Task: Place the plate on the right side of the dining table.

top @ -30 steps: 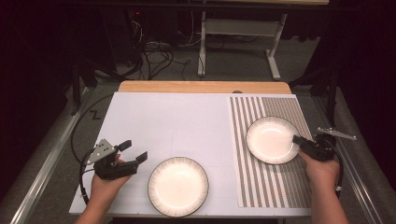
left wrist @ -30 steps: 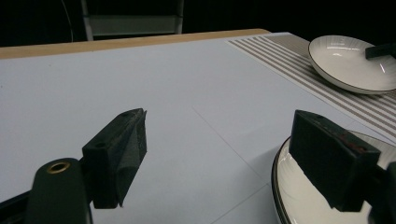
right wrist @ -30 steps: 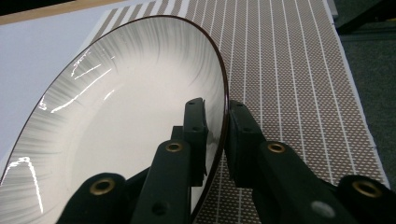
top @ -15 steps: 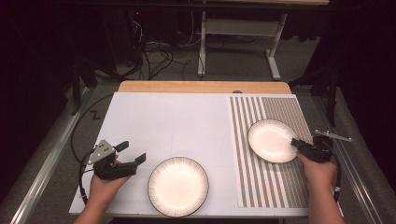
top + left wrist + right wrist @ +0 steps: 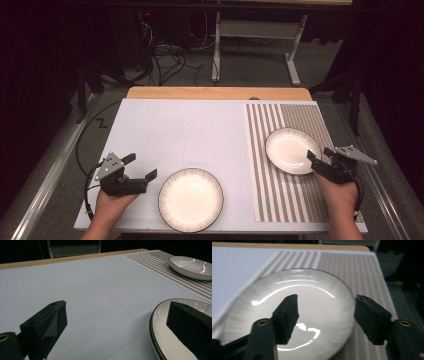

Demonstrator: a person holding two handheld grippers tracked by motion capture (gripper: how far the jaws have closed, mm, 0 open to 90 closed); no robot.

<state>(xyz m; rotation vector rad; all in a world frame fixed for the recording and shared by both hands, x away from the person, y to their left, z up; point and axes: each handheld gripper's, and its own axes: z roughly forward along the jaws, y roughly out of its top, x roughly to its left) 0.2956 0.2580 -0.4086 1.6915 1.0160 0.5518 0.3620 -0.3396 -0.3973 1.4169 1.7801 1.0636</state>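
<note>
White tabletop (image 5: 170,135) with a pale wooden far edge (image 5: 215,93) carries everything here, and a grey-and-white striped mat (image 5: 295,200) covers its right part. Two plates lie on it, well apart from each other.

Nearer the person, on the bare white surface at the front edge, sits a large round white ceramic plate with a thin dark rim (image 5: 191,199). In the left gripper view this plate (image 5: 162,340) fills the lower right corner, with fine ribbed lines running in from its rim.

Farther right, on the striped mat, rests a smaller shallow white ceramic dish with a dark rim (image 5: 293,150). The left gripper view shows the dish (image 5: 191,266) in the distance on the stripes (image 5: 160,267), and the right gripper view shows its glossy inside (image 5: 294,315), blurred.

At the front left, the left hand (image 5: 111,205) holds the black left gripper (image 5: 139,167) just beside the large plate, its jaws spread wide; in its own view one jaw stands over the bare table and the other over the plate's rim, gripping nothing.

At the right, the right hand (image 5: 340,192) holds the black right gripper (image 5: 321,154) at the dish's near-right edge. Its jaws are spread wide and straddle that edge, one over the dish's inside and one outside the rim; whether either touches cannot be told.
</note>
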